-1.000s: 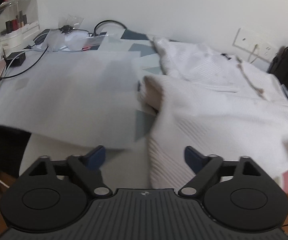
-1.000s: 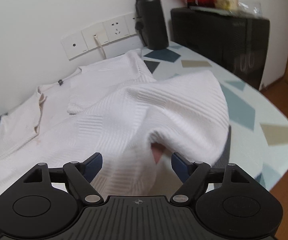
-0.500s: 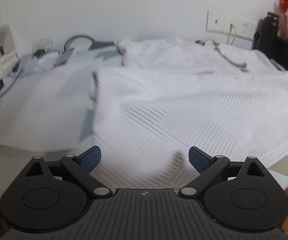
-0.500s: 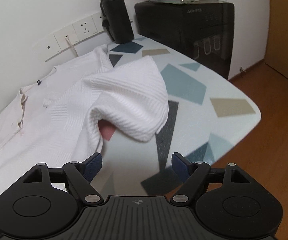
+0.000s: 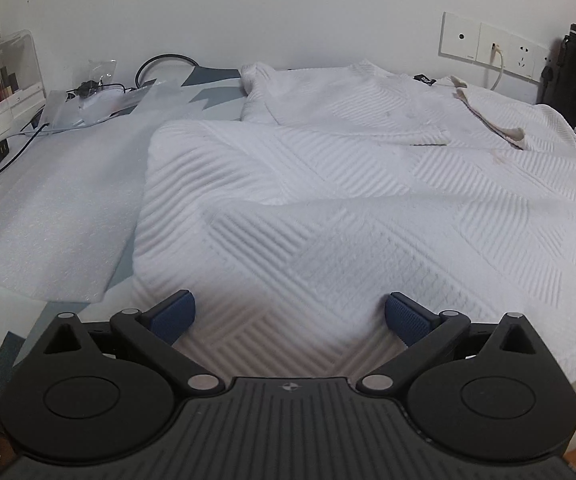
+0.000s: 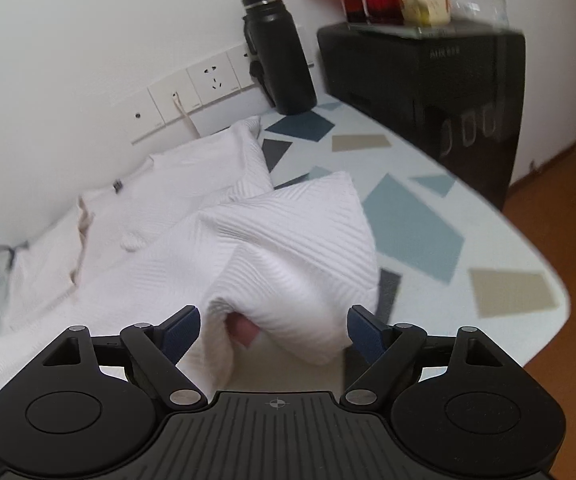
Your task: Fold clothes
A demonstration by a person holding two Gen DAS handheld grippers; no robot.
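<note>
A white ribbed garment lies spread across the patterned table, its collar and label toward the wall. My left gripper hovers over the near hem. Its jaws are opening wide, with cloth lying between the blue pads but not pinched. In the right wrist view a raised fold of the garment bulges up between the fingers of my right gripper. Those jaws are opening a little and the pads stand off the fold. A pink patch shows under the fold; I cannot tell what it is.
A white foam sheet covers the table's left part, with cables and a clear organiser behind it. A black bottle and a black appliance stand at the right end. The table edge curves above a wooden floor.
The left gripper swung right from the foam sheet to the garment, came lower and nearer, and its jaws widened. The right gripper came back over the raised fold, which now sits between its fingers.
</note>
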